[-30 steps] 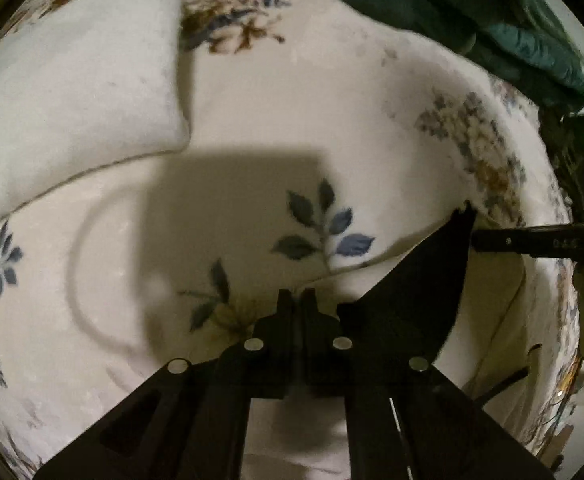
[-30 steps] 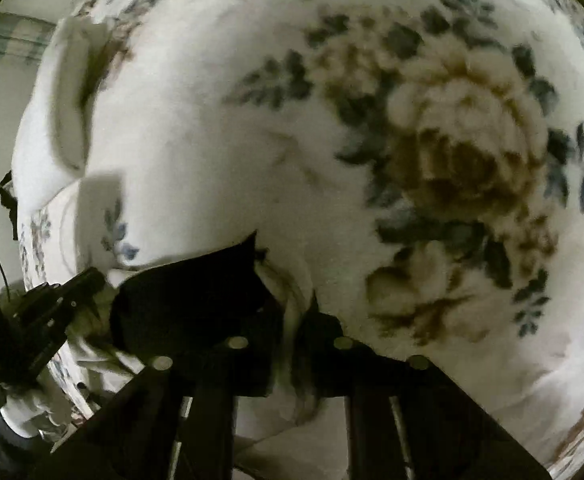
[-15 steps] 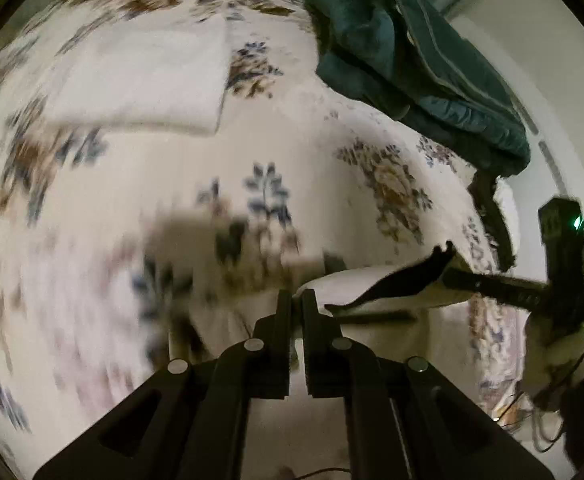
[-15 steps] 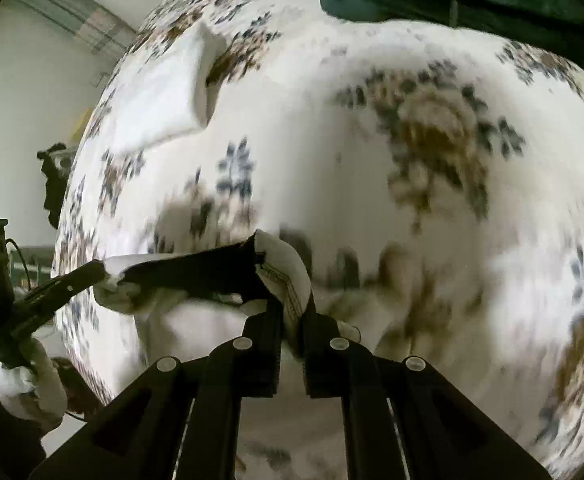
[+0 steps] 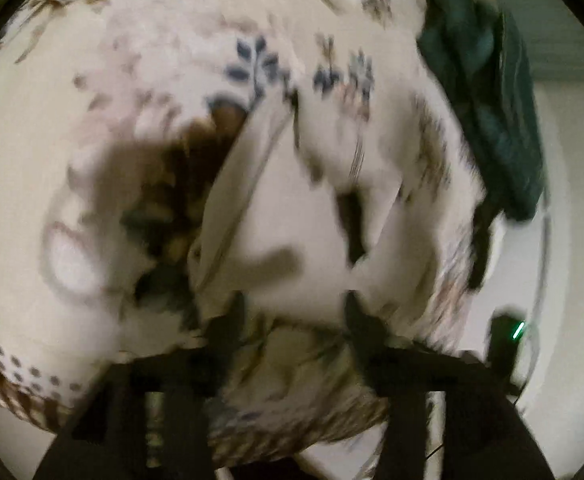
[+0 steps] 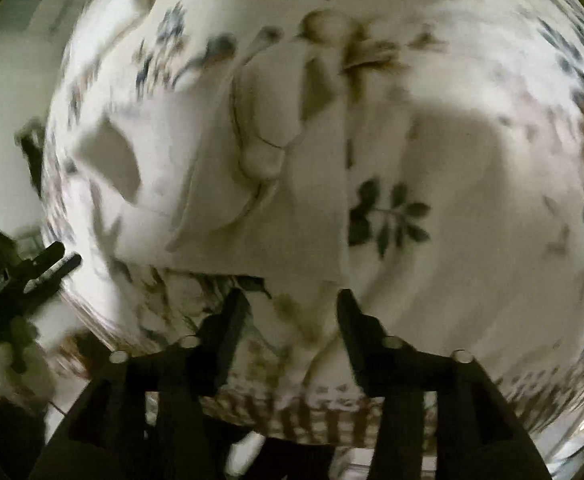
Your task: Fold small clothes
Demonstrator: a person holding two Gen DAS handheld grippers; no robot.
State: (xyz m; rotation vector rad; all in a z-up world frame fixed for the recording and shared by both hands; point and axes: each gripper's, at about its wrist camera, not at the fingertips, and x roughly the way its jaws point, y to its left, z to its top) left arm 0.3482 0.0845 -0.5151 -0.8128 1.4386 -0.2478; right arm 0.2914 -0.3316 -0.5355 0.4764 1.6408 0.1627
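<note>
A small white garment (image 5: 292, 216) lies crumpled on the flowered bedspread (image 5: 51, 92), just beyond my left gripper (image 5: 292, 312). The left gripper is open and empty, its fingers wide apart over the bed's near edge. In the right wrist view the same white garment (image 6: 251, 184) lies rumpled with a fold along its middle, ahead of my right gripper (image 6: 292, 304). The right gripper is open and empty too. The left gripper (image 6: 47, 264) shows at the far left of that view. Both views are blurred by motion.
A dark green blanket (image 5: 492, 112) is heaped at the far right of the bed. The bedspread's patterned hem (image 6: 312, 420) and bed edge run just under both grippers. A pale wall and floor (image 6: 7, 80) lie beyond the bed on the left.
Both grippers have opened and let go of the white garment, which now lies on the bed. Both have pulled back toward the bed's near edge.
</note>
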